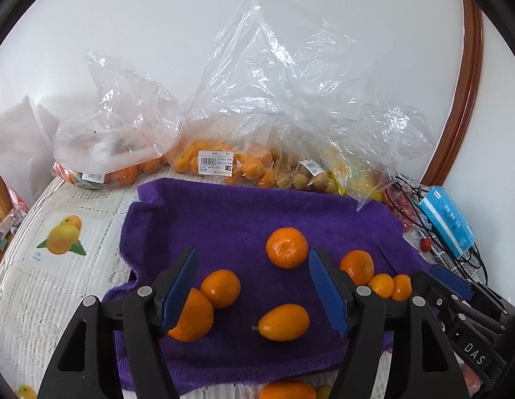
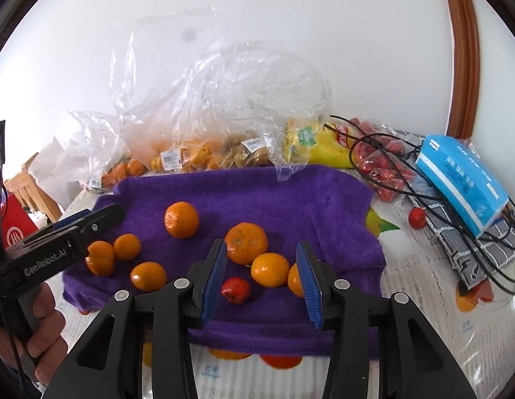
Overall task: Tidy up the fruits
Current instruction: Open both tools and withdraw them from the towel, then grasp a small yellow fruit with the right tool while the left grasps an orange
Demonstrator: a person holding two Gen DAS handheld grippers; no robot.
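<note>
A purple towel (image 1: 224, 206) (image 2: 290, 193) carries several loose oranges. My left gripper (image 1: 254, 292) is open above it. An oval kumquat (image 1: 284, 322) and a round orange (image 1: 221, 288) lie between its blue pads. Another orange (image 1: 192, 316) is half hidden behind the left pad. A tangerine (image 1: 286, 247) sits just ahead. My right gripper (image 2: 261, 286) is open too, with a small red fruit (image 2: 236, 290) lying on the towel between its pads, untouched. An orange (image 2: 270, 269) and a bigger tangerine (image 2: 246, 242) lie just beyond. A hand (image 2: 41, 316) holds the left gripper (image 2: 107, 214) at the left.
Clear plastic bags of oranges (image 1: 217, 163) (image 2: 177, 159) and other fruit line the wall behind the towel. To the right are a blue tissue pack (image 2: 463, 179), black cables (image 2: 384, 166), a bag of red fruit (image 2: 380, 173) and one loose red fruit (image 2: 418, 217). A fruit-printed tablecloth (image 1: 58, 266) surrounds the towel.
</note>
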